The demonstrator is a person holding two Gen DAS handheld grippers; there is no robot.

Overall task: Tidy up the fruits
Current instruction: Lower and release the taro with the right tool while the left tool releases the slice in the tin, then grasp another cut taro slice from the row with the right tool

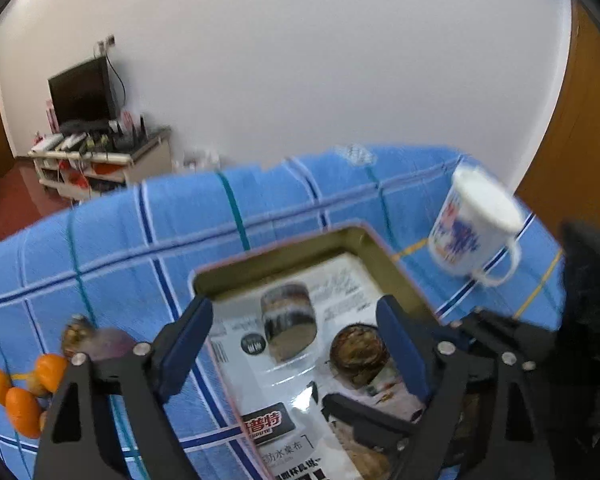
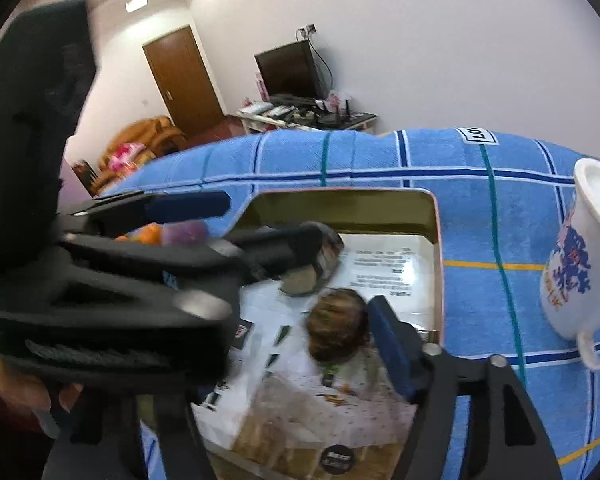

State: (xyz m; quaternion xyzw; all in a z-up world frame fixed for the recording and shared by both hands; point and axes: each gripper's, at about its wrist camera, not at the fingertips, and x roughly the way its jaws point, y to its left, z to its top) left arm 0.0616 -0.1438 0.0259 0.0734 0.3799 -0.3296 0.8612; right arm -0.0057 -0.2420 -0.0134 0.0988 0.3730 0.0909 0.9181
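A: Where's the fruit?
B: The oranges (image 1: 18, 396) sit at eight o'clock, left of the tin box (image 1: 384, 254).
A: The grabbers?
B: The left gripper (image 1: 296, 356) is wide open, empty. The right gripper (image 2: 300, 336) looks open too, holding nothing. Next, go grab an orange.

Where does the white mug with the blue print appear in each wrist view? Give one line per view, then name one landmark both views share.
Left wrist view: the white mug stands upper right, on the blue checked cloth, right of the tin.
Right wrist view: the mug sits at the far right edge, partly cut off.
Shared landmark: the rectangular tin lined with printed paper.
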